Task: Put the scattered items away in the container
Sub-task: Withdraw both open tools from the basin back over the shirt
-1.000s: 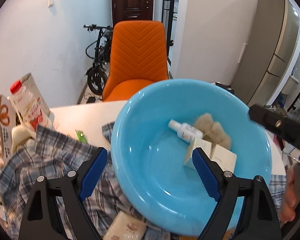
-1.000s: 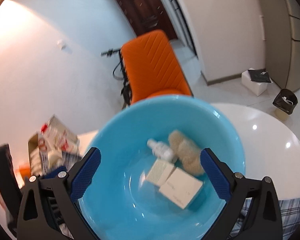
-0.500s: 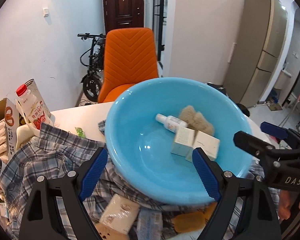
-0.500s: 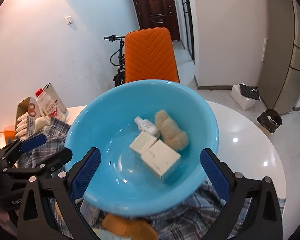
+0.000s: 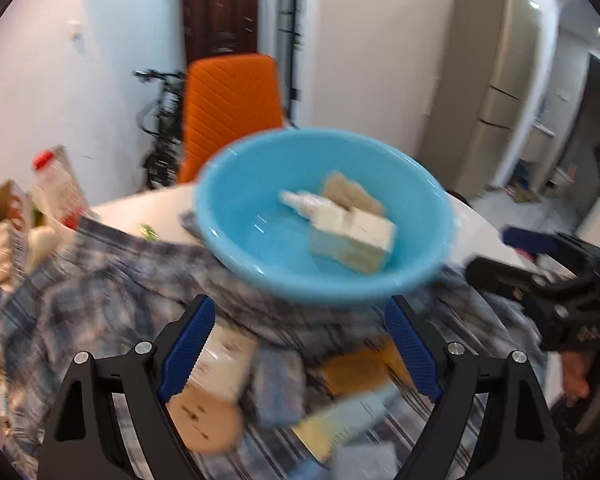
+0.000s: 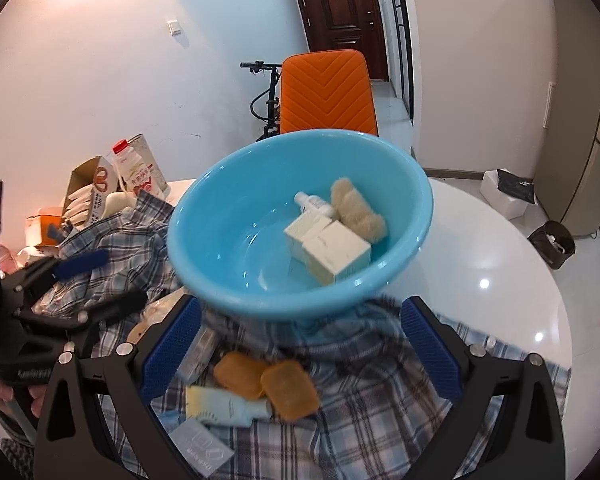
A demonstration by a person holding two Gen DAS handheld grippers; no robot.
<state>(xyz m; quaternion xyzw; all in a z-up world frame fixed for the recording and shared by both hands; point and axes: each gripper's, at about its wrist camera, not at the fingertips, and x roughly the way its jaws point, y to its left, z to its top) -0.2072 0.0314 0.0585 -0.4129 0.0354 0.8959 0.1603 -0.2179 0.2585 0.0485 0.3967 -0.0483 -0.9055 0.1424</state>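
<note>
A light blue basin [image 5: 252, 220] [image 6: 228, 236] rests tilted on a plaid shirt [image 6: 364, 392]. It holds two white boxes [image 6: 332, 252], a small white bottle [image 6: 314, 202] and a beige fluffy pad [image 6: 356, 208]. My left gripper [image 5: 300, 320] is open just short of the basin's near rim, above loose packets and a round beige item [image 5: 204, 424]. My right gripper [image 6: 302, 316] is open too, over two orange sponges [image 6: 268, 380], a pale tube [image 6: 228, 404] and a grey packet [image 6: 202, 448]. Nothing lies between either pair of fingers. The left wrist view is blurred.
The shirt covers the near part of a round white table [image 6: 500, 264]. A milk bottle [image 6: 134, 172] and an open carton [image 6: 90, 188] stand at the table's left. An orange chair [image 6: 326, 92] and a bicycle [image 6: 266, 96] are behind, and a bin [image 6: 552, 244] is on the floor at right.
Both grippers have drawn back from the basin, which now looks smaller and farther off. The loose items on the shirt in front of it have come into view.
</note>
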